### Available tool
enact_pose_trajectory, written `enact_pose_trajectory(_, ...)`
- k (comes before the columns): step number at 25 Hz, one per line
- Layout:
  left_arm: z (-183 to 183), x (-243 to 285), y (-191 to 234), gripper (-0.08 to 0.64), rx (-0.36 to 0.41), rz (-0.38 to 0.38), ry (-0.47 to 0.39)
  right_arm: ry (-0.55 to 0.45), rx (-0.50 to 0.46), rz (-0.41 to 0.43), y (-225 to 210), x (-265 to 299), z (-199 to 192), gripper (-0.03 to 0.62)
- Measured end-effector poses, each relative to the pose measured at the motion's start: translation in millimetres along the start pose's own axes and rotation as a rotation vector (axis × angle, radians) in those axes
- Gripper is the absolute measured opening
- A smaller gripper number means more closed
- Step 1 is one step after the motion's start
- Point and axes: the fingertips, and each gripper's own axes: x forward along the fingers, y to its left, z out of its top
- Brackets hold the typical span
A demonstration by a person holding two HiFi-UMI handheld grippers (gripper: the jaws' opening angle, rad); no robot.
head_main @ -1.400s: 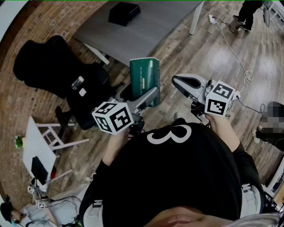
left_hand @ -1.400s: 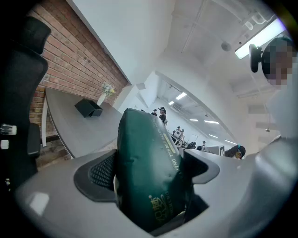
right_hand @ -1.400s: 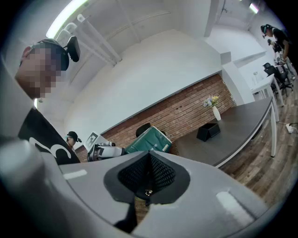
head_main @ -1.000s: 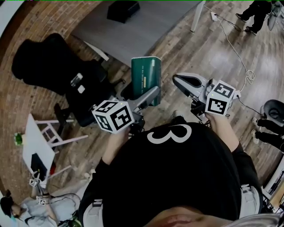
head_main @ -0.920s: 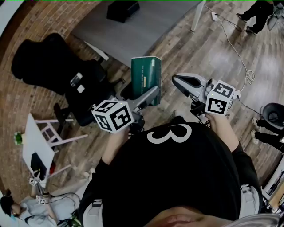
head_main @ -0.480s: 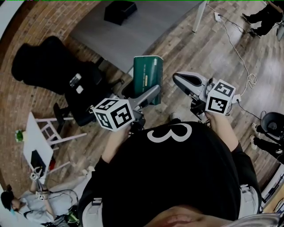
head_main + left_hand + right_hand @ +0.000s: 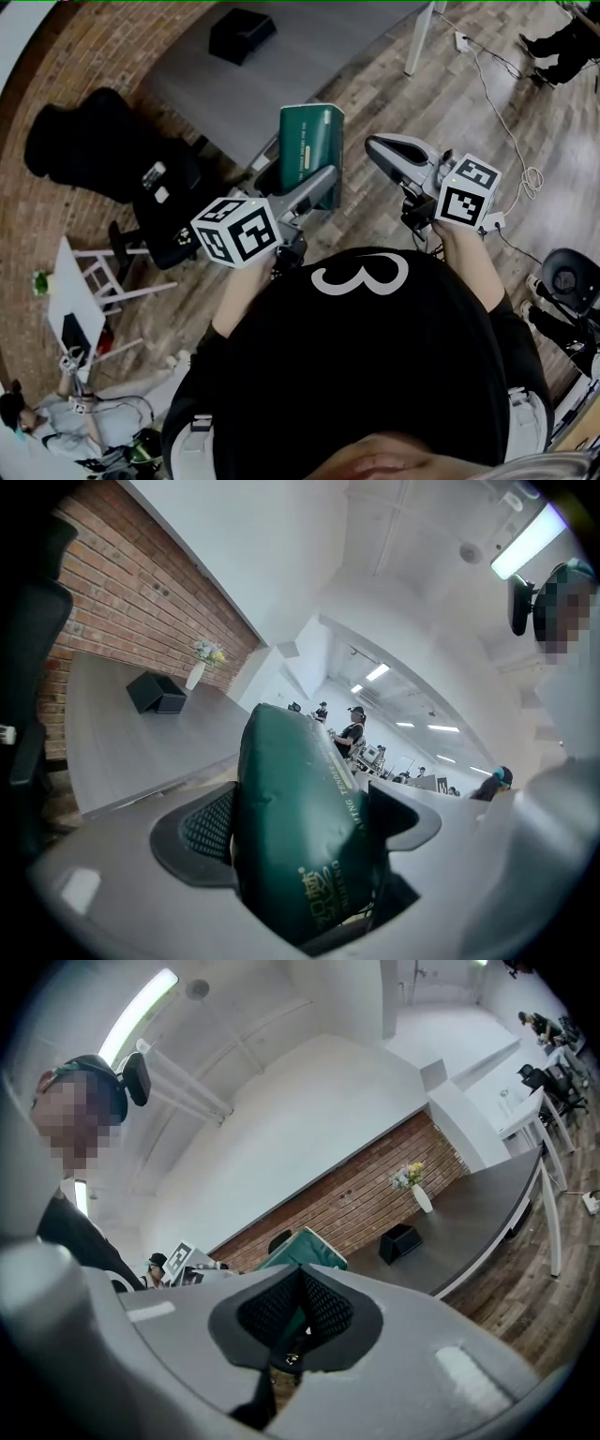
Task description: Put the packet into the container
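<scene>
Grey table (image 7: 309, 47) runs along the brick wall (image 7: 94, 621) up ahead. On it there's a black box (image 7: 242, 22), with a white vase of flowers (image 7: 199, 667) close by. A black office chair (image 7: 94, 141) is parked by the table's near left corner, just left of the left tongs. The wood floor (image 7: 450, 112) on the right has a white cable (image 7: 511, 112) snaking across it, and a small white table (image 7: 80, 300) sits lower left. The left gripper view also shows other people at desks way back in the room.

The green packet (image 7: 311, 148) is well apart from the box and up in the air, clamped in the left gripper (image 7: 323, 183). Both pads squeeze its lower part and the rest sticks up past the jaws, roughly upright, over the table's near edge. The left hand holds those tongs out in front of the chest, pointing toward the table. The right gripper (image 7: 375, 145) is held out beside it at about the same height, clear of the packet, with its jaws pressed together on nothing. Both marker cubes sit just ahead of the person's black shirt (image 7: 375, 356).
</scene>
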Motion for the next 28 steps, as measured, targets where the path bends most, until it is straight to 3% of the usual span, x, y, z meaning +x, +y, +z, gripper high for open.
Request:
enact_pose_trajectory(7,31.3,41.0,8.7,0.454,-0.023,0.029,-0.005,0.033,-0.004,-0.005,-42.9,4.6,30.6,0.002)
enact_pose_trajectory(14,23.3,55.9,23.8,0.454,-0.012,0.011,0.009,0.008,0.017,-0.040,-64.1,0.8,14.5,0.002)
enact_pose_trajectory(22,45.5,121.7,76.0,0.453,-0.053,0.000,0.056,0.001,0.052,-0.088,-142.2,25.8,35.4,0.002)
enact_pose_trajectory(28,91.4,167.0,122.6,0.453,-0.044,0.009,0.041,0.008,0.072,-0.080,-202.3,69.6,59.9,0.002)
